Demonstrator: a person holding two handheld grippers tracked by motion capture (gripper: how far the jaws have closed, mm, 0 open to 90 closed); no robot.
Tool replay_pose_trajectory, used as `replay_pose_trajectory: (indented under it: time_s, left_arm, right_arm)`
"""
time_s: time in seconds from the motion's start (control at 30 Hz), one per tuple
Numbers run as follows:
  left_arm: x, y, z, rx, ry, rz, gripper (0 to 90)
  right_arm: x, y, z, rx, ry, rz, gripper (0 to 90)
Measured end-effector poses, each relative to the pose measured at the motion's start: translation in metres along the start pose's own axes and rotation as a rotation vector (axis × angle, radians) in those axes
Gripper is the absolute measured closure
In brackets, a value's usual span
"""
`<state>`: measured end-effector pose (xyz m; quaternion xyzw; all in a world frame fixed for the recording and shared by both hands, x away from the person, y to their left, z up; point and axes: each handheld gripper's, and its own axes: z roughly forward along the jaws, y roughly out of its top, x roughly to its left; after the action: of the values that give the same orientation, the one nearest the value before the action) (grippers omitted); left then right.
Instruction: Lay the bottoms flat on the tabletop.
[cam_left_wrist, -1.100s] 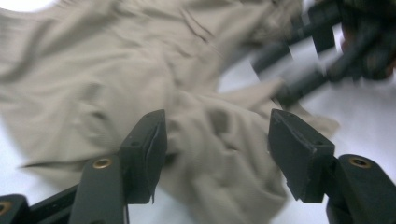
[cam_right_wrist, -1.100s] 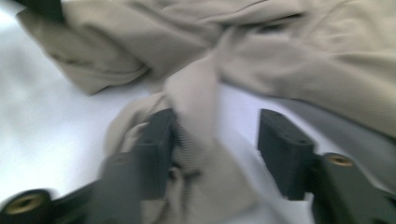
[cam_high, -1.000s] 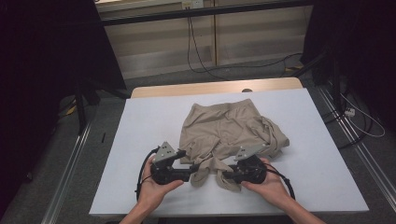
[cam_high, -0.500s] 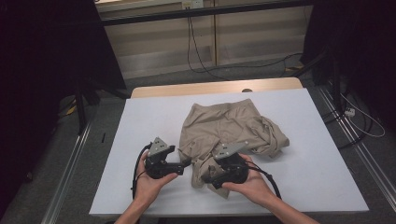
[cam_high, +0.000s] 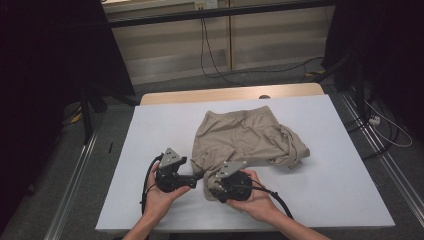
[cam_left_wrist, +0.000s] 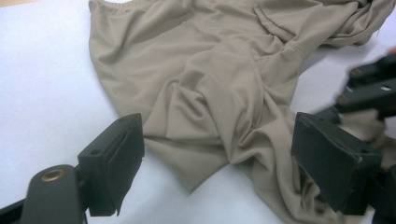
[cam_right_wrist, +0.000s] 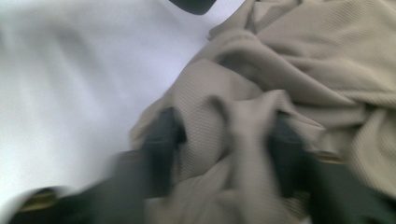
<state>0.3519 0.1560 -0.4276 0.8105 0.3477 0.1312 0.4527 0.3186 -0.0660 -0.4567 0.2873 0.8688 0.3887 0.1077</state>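
Crumpled beige shorts (cam_high: 245, 137) lie on the white table (cam_high: 330, 200), waistband away from me. My left gripper (cam_high: 198, 176) rests at the near left hem, open. In the left gripper view its jaws (cam_left_wrist: 217, 128) stand wide apart either side of a fold of the shorts (cam_left_wrist: 210, 84), touching none of it. My right gripper (cam_high: 212, 188) sits close beside it at the near leg. The right gripper view is blurred; there the gripper (cam_right_wrist: 222, 126) is shut on a bunched ridge of the shorts (cam_right_wrist: 303, 46). The right gripper (cam_left_wrist: 369, 88) also shows at the right of the left gripper view.
A wooden strip (cam_high: 225, 95) runs along the table's far edge. Metal rails (cam_high: 75, 190) flank the table on the floor, and cables (cam_high: 385, 130) lie at the right. Bare white tabletop surrounds the shorts on both sides.
Both grippers slid left along the near side. The right one dragged the near leg of the shorts leftward with it, bunching the cloth close to the left gripper.
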Motion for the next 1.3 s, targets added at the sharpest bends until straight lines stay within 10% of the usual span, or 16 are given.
replay_pose_trajectory:
  time_s: [0.13, 0.33, 0.87, 1.0, 1.07, 1.3]
  left_arm:
    - [0.000, -0.001, 0.000, 0.004, 0.003, -0.002, 17.6]
    - [0.001, -0.001, -0.001, 0.002, 0.006, -0.006, 17.6]
    - [-0.003, -0.002, 0.003, 0.023, 0.001, 0.001, 18.3]
    - [-0.004, -0.002, 0.003, 0.026, -0.001, 0.003, 18.7]
    - [-0.003, -0.002, 0.002, 0.033, -0.020, -0.006, 24.2]
    - [-0.003, -0.002, 0.002, 0.041, -0.024, -0.011, 25.0]
  right_arm:
    - [-0.004, -0.007, -0.011, 0.015, 0.043, 0.038, 78.0]
    - [0.002, -0.012, -0.026, -0.002, 0.107, 0.066, 79.4]
    - [0.075, -0.044, -0.070, 0.020, 0.272, 0.037, 78.3]
    - [0.077, -0.043, -0.074, 0.005, 0.277, 0.019, 51.0]
    - [0.065, -0.042, -0.077, -0.023, 0.195, 0.041, 32.7]
    - [0.039, -0.037, -0.088, -0.100, 0.171, 0.076, 23.8]
